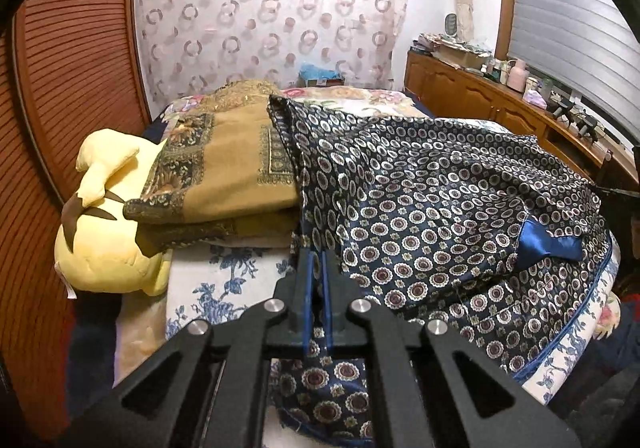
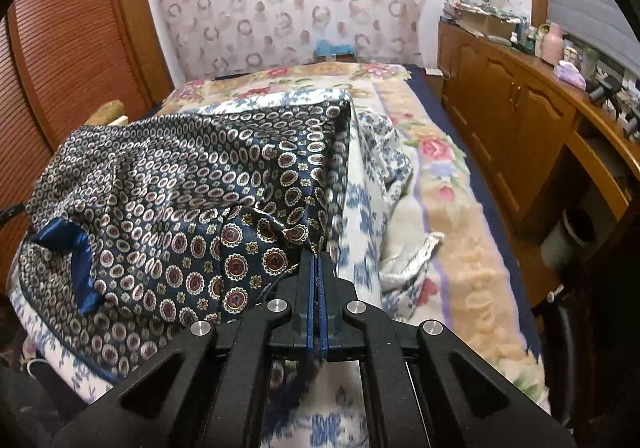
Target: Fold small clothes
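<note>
A navy satin garment printed with white and maroon medallions is spread over the bed, with a plain blue collar patch showing. My left gripper is shut on its near left edge, and cloth hangs below the jaws. In the right wrist view the same garment lies to the left. My right gripper is shut on its near right corner, with the fabric pulled taut up to the blue-lined fingers. The blue collar patch sits at the far left there.
A folded tan patterned blanket and a yellow plush toy lie left of the garment. A blue-flowered white sheet and a rose-print blanket cover the bed. A cluttered wooden cabinet runs along the right. A slatted wooden door stands left.
</note>
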Demonstrator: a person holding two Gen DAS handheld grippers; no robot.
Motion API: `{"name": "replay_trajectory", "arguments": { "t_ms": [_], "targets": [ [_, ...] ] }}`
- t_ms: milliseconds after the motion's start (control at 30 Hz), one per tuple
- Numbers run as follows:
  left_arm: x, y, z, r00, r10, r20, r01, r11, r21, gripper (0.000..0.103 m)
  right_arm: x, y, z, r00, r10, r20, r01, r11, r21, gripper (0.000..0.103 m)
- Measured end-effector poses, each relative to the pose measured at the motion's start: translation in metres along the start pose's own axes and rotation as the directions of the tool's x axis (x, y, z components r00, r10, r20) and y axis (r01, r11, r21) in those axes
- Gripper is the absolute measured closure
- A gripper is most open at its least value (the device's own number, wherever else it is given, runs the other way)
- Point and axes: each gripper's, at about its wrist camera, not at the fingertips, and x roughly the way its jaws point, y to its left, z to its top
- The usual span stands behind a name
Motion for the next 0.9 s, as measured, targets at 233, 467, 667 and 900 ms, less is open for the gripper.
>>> {"name": "replay_trajectory", "arguments": {
  "t_ms": [233, 467, 667, 900],
  "targets": [
    [0.023, 0.004, 0.002, 0.999, 0.007, -0.054, -0.007, 1.0, -0.006, 0.094, 0.003, 0.003, -0.004, 1.0, -0.007, -0.002, 0.007, 1.0, -0.012, 0.103],
    [0.044, 0.001, -0.005, 0.994, 0.034, -0.101, -0.034, 0.999, 0.001, 0.094, 0.006, 0.011, -0.007, 1.0, -0.02, -0.002, 0.02, 0.999, -0.037, 0.103],
    [0.035, 0.003, -0.004, 0.996, 0.038, -0.077, -0.038, 0.999, 0.003, 0.093, 0.011, 0.013, -0.011, 1.0, -0.025, -0.011, 0.025, 0.999, -0.042, 0.103],
    [0.034, 0.007, 0.0, 0.997, 0.037, -0.074, -0.037, 0.999, 0.002, 0.069, 0.019, 0.015, -0.015, 0.999, -0.03, -0.023, 0.029, 0.999, -0.039, 0.103]
  ]
}}
